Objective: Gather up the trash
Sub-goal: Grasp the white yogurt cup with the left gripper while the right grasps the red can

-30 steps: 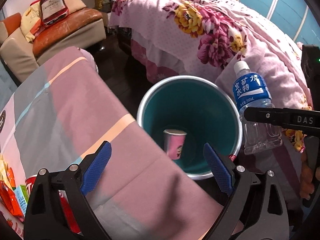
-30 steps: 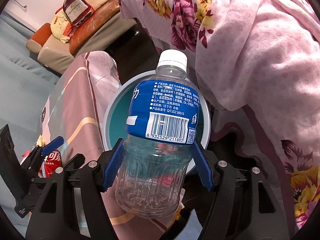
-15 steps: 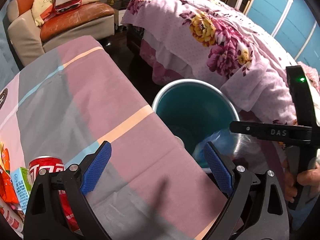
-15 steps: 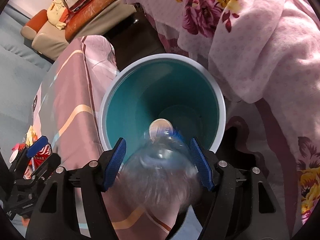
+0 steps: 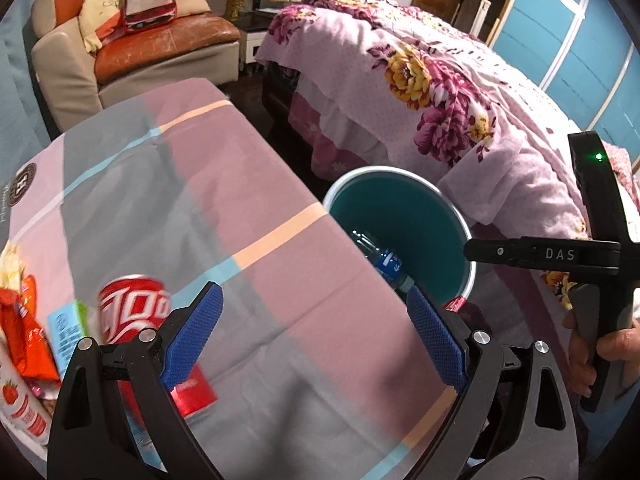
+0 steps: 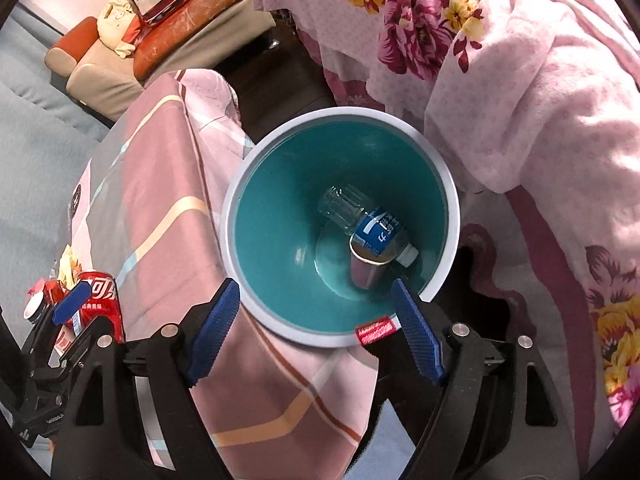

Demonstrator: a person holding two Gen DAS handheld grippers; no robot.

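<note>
Now spread wide and empty: right fingers, having just opened further, nothing between the blue pads, hovering above the near rim of the teal bin. Directly below, inside the bin: the clear bottle, lying slantwise on the bottom with its white cap toward the near right wall and its base tipped up toward the far left, resting over a pink paper cup. So that piece of trash counts as delivered.

Likewise open and empty: left fingers, pointed down over the striped cloth of the counter. Just left of the left blue pad, standing upright on the counter: a red soda can, with a small carton and orange snack packets crowded beyond it at the counter's edge.

Probably next for pickup: the can. Nearer by far to the left fingers than to the right; long axis vertical, off to the left of the gap rather than inside it, so needing a sideways shift before any closing.
</note>
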